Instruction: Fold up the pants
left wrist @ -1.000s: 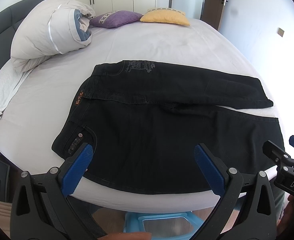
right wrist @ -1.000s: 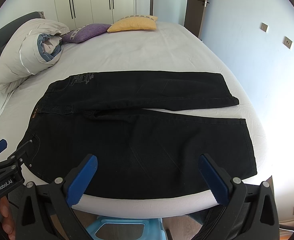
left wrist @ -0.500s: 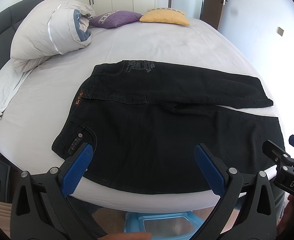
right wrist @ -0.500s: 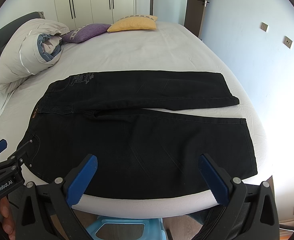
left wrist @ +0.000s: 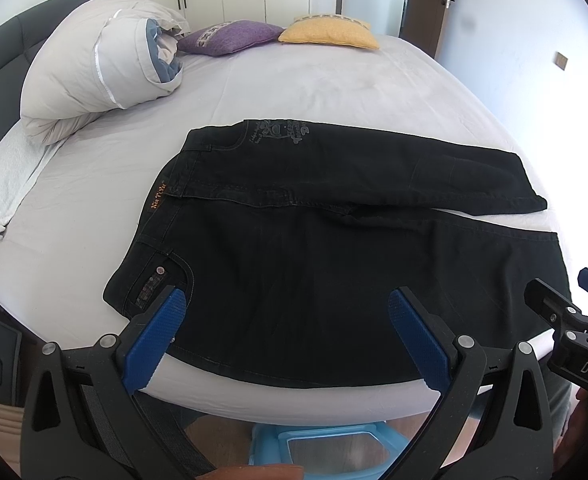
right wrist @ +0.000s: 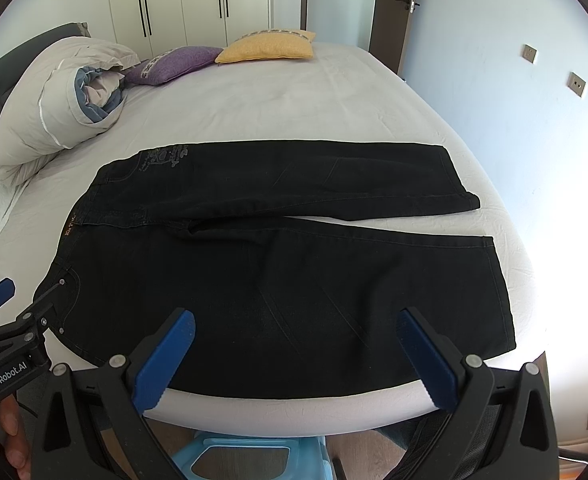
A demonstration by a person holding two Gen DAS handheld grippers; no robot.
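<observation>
Both left gripper (left wrist: pixel 284 334) and right gripper (right wrist: pixel 296 354) spread wide, empty, hovering just short of black pants (left wrist: pixel 334 240) flat on bed (left wrist: pixel 294 80).

Bright daylight from the right overexposes the white-sheeted bed (right wrist: pixel 530 280) edge; the black denim pants (right wrist: pixel 278 280) lose detail. Sharp focus throughout; strong fisheye curvature and dark vignetted corners.

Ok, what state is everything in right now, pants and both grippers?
pants: spread flat on the bed, legs apart, not yet folded
left gripper: fingers open, holding nothing, off the pants
right gripper: fingers open, holding nothing, off the pants
duvet: rolled up
</observation>
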